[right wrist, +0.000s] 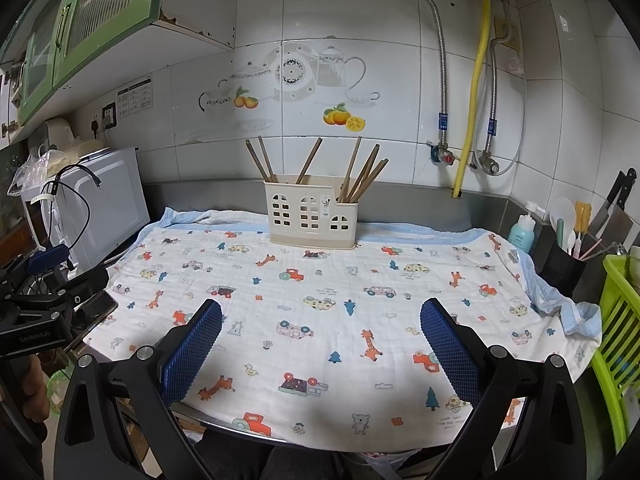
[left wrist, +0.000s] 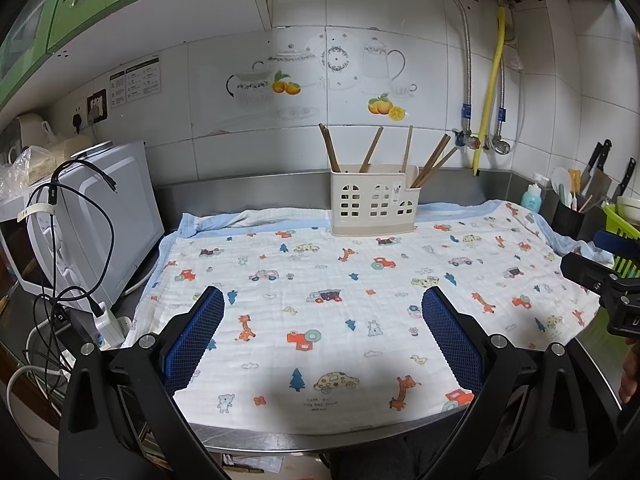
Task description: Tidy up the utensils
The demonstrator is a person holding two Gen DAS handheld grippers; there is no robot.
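Cream plastic utensil holder (left wrist: 374, 204) stands upright at the far edge of the printed cloth (left wrist: 320, 320), close to the steel backsplash. Wooden chopsticks (left wrist: 370, 150) stick up out of it: two lean left in the left part, one or two rise near the middle, and several fan to the right from the lower right compartment. From the right wrist view the same chopsticks (right wrist: 308, 160) sit in the holder (right wrist: 312, 216), none lying on the cloth (right wrist: 320, 320).

Left gripper (left wrist: 322, 320): jaws spread wide, blue textured pads (left wrist: 196, 332) empty, hovering over the near part of the cloth, well apart from the holder. Right gripper (right wrist: 320, 320): jaws likewise spread wide, pads (right wrist: 450, 350) holding nothing, over the near half of the cloth.

Cloth carries cartoon cars, giraffes and trees and covers a steel counter (left wrist: 320, 438). White microwave (left wrist: 100, 216) with black cables stands to the left. At right: black cup (right wrist: 562, 266) of tools, blue bottle (right wrist: 522, 232), knives (right wrist: 618, 200) on the wall, green rack (right wrist: 618, 320). Yellow hose (right wrist: 474, 92) runs down the tiled wall.
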